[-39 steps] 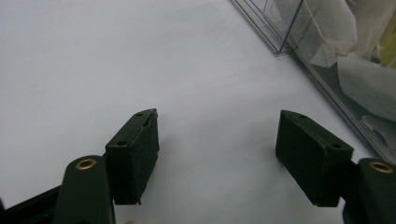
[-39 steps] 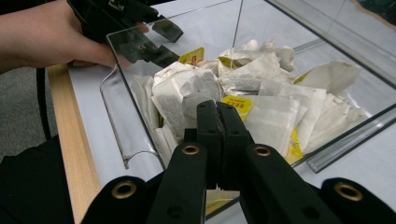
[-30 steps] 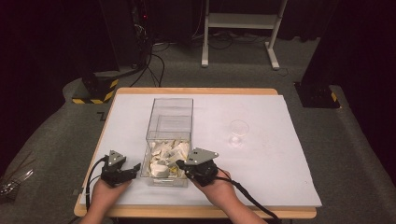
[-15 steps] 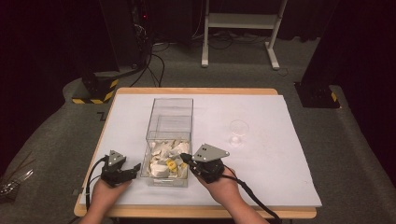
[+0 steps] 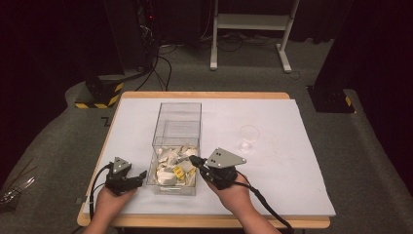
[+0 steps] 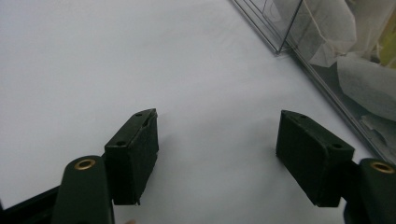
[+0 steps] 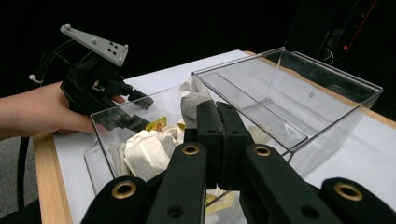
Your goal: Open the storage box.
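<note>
The right gripper reaches over the near right rim of the clear plastic box, its jaws pressed together with no gap showing between them; whether anything is pinched at the tips cannot be told. The tea bags lie heaped in the near end of the box, just below and beside those closed fingers, the nearest ones directly under the tips. The left gripper rests on the white table cover just outside the box's left wall, jaws spread apart with bare cover between them. From its fingers, the tea bags lie ahead and to the right, behind the clear wall.
</note>
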The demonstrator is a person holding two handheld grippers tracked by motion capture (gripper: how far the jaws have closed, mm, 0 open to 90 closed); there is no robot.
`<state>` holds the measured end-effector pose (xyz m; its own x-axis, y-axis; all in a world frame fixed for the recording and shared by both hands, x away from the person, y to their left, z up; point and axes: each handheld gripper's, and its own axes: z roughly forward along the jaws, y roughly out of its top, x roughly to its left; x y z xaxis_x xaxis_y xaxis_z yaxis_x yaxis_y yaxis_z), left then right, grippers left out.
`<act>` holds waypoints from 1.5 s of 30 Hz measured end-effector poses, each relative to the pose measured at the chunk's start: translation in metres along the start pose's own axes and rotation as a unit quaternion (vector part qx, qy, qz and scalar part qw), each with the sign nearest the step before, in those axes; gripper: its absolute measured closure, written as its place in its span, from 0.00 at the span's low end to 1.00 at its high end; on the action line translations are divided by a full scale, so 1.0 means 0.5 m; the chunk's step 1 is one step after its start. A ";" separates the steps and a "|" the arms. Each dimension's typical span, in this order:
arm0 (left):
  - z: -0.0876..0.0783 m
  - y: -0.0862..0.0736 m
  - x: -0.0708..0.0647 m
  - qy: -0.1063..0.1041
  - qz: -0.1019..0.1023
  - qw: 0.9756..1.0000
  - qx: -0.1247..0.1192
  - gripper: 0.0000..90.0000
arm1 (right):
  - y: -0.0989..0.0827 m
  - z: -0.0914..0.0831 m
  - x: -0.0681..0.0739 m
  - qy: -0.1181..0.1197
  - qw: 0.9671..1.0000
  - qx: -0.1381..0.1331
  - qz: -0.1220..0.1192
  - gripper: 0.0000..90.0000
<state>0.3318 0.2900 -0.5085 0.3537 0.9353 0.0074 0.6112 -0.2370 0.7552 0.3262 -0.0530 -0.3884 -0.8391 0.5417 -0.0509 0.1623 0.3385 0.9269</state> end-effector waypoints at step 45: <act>0.000 0.000 0.000 0.000 0.001 1.000 0.001 0.33 | 0.100 -0.047 -0.014 -0.013 0.995 -0.103 -0.004 0.99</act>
<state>0.3318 0.2901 -0.5085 0.3555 0.9346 0.0089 0.6116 -0.2398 0.7540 0.3277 -0.0580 -0.3330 -0.8258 0.5601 -0.0653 0.0434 0.1786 0.9830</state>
